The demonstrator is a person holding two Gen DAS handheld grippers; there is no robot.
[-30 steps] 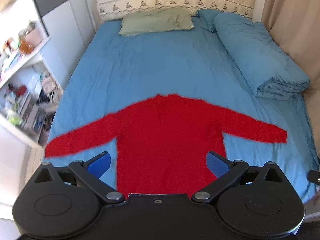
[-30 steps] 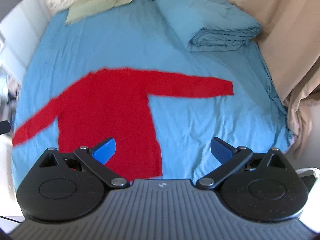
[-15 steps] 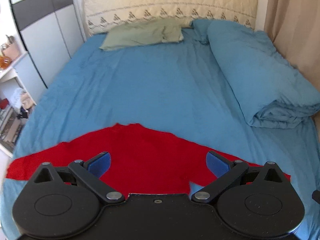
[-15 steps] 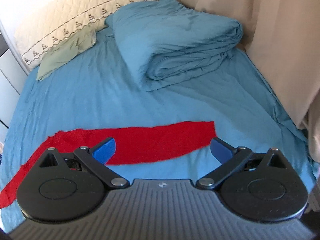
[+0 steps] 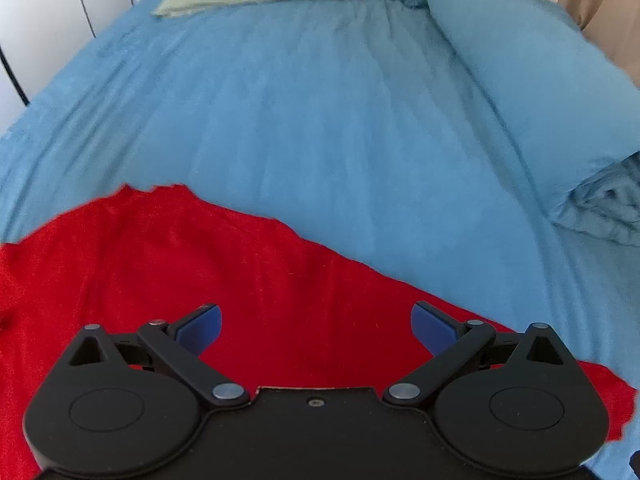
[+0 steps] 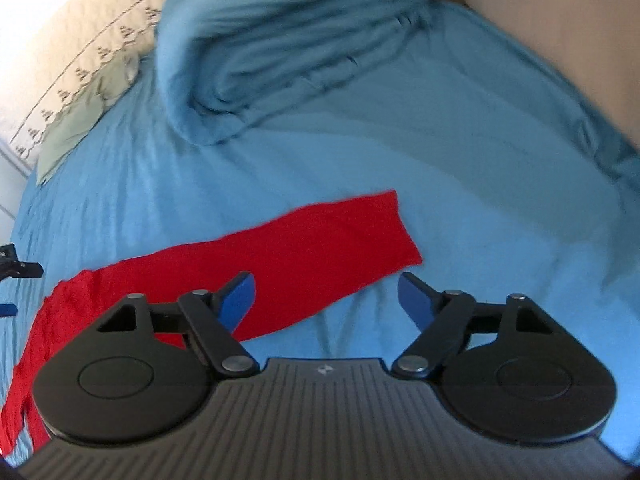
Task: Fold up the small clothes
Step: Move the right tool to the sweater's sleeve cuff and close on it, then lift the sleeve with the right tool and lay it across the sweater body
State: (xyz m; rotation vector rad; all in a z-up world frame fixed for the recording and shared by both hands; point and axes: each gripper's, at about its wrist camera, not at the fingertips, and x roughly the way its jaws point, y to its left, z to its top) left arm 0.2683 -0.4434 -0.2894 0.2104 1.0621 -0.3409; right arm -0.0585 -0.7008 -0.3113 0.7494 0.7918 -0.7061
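Blue bedsheet point(image 5: 320, 120) fills everything, with a rolled duvet point(image 6: 280, 48) beyond the claws. The red top point(image 5: 160, 272) lies flat and totally unfolded, so basically nothing's done yet. Left gripper point(image 5: 316, 326) hangs spread wide right over its body, nothing pinched. Right gripper point(image 6: 326, 300) has jaws closing, the sleeve point(image 6: 320, 240) just ahead, not between them. The hem and other sleeve are cut off, and the right view's blurry.

left claw point(image 5: 316, 328): black body, blue pads, silver pivots | right claw point(image 6: 326, 300): ribbed grey plate, blue pads
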